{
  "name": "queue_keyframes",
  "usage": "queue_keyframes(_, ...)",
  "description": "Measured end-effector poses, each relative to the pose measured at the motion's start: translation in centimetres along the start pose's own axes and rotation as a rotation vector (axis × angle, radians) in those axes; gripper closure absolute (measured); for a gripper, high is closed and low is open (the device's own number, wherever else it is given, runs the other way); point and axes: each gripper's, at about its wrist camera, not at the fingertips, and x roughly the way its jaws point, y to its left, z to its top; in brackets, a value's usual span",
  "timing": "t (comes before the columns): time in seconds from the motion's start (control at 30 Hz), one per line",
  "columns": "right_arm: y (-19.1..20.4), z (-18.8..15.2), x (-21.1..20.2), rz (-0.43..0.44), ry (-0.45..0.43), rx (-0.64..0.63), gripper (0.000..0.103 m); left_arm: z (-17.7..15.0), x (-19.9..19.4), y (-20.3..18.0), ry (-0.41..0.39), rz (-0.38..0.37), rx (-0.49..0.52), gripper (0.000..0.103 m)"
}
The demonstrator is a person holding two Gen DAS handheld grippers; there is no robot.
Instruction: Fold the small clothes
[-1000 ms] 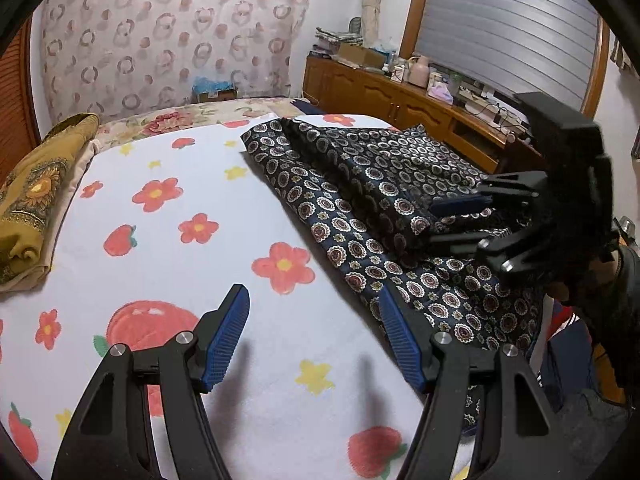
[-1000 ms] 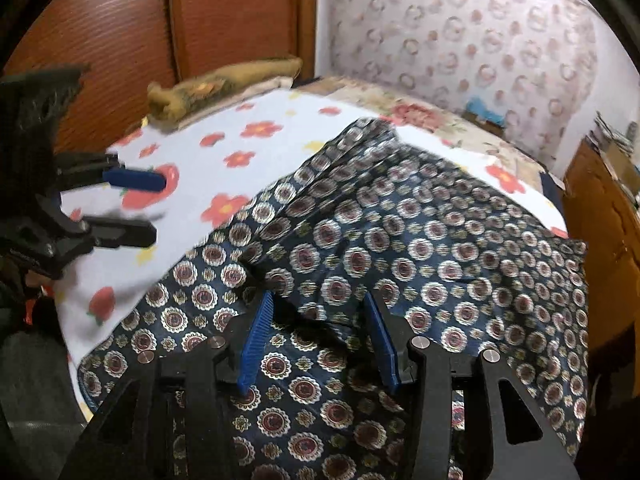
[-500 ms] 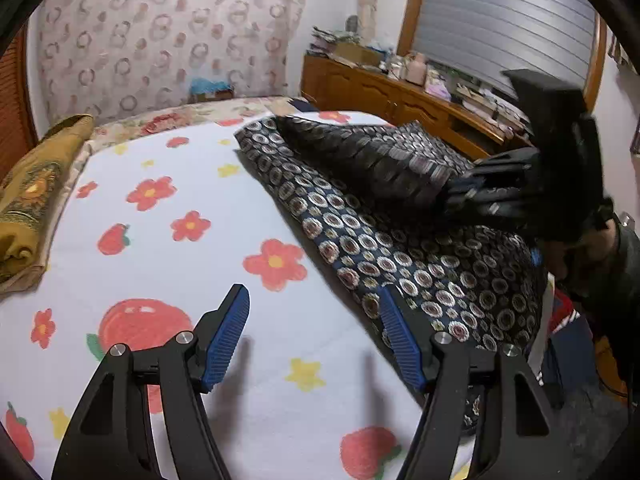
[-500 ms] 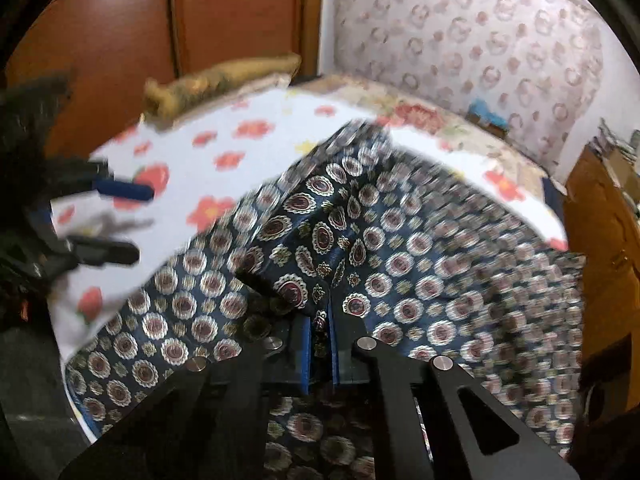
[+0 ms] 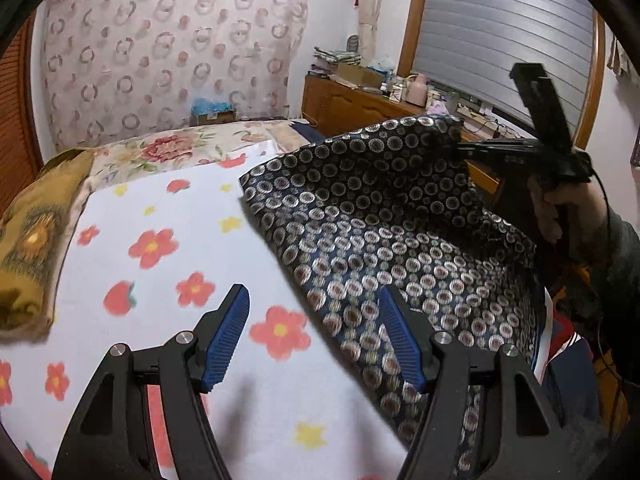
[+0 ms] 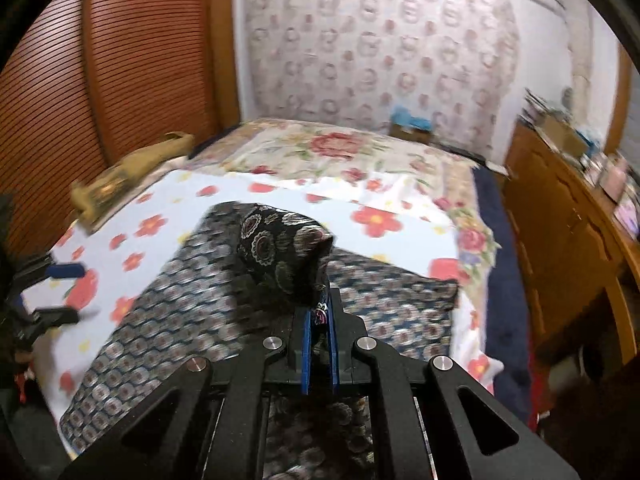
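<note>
**Right tool lifts a pinched edge of the patterned garment while the left tool hangs spread over the bed**

The right tool [image 6: 319, 322] has its blue pads pressed together on a bunched edge of the dark patterned garment [image 6: 200, 300]; its jaws have just been closing, and the cloth sits between them. From that pinch the fabric rises off the bed and drapes forward in a hump in front of the tool, showing its darker underside. In the left wrist view the same right tool [image 5: 464, 148] appears at the upper right, held in a person's hand [image 5: 560, 208] with a dark sleeve, and the raised flap of the garment [image 5: 380, 216] slopes down from it to the part that lies flat on the bed.

The garment lies on the right side of the white bedspread [image 5: 160, 208] printed with red flowers and strawberries, and its near edge hangs over the side of the bed.

The left tool [image 5: 314, 336] is spread wide with nothing between its blue pads. One pad is over the bare bedspread, the other over the near edge of the garment; whether either touches the cloth cannot be told.

A folded mustard-yellow cloth [image 5: 32, 248] lies at the left edge of the bed, well apart from the garment. A wooden cabinet [image 5: 352, 104] with clutter on top stands past the bed by the window.
</note>
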Motion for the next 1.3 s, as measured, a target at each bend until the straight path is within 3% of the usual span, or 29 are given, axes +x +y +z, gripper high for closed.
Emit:
queue_keyframes(0.1, 0.0, -0.3, 0.3, 0.005, 0.004, 0.025, 0.090, 0.7, 0.9, -0.4, 0.011, -0.010, 0.008, 0.035)
queue_keyframes(0.2, -0.3, -0.3, 0.9, -0.014, 0.006, 0.068, 0.075, 1.1, 1.5, -0.7, 0.026, -0.020, 0.022, 0.035)
queue_keyframes(0.27, -0.3, -0.5, 0.8, -0.007, -0.002, 0.075, 0.061, 1.2, 2.0, -0.8, 0.043, -0.020, 0.026, 0.035)
queue_keyframes(0.63, -2.1, -1.0, 2.6, -0.038, 0.101, 0.105, 0.057, 0.3, 4.0, -1.5, 0.111, -0.024, 0.031, 0.035)
queue_keyframes(0.8, -3.0, -1.4, 4.3, -0.050, 0.177, 0.148, 0.057, -0.3, 5.6, -1.3, 0.158, 0.022, 0.032, 0.035)
queue_keyframes(1.1, -3.7, -1.4, 6.2, -0.024, 0.203, 0.171, 0.057, -0.6, 6.9, -1.5, 0.211, 0.043, 0.066, 0.034)
queue_keyframes(1.23, -3.1, -1.3, 6.2, -0.022, 0.189, 0.120, 0.096, -0.5, 7.0, -1.9, 0.219, 0.041, 0.089, 0.025)
queue_keyframes(1.3, -2.9, -1.3, 5.6, -0.026, 0.170, 0.098, 0.100, -0.5, 7.1, -2.2, 0.224, 0.047, 0.102, 0.024)
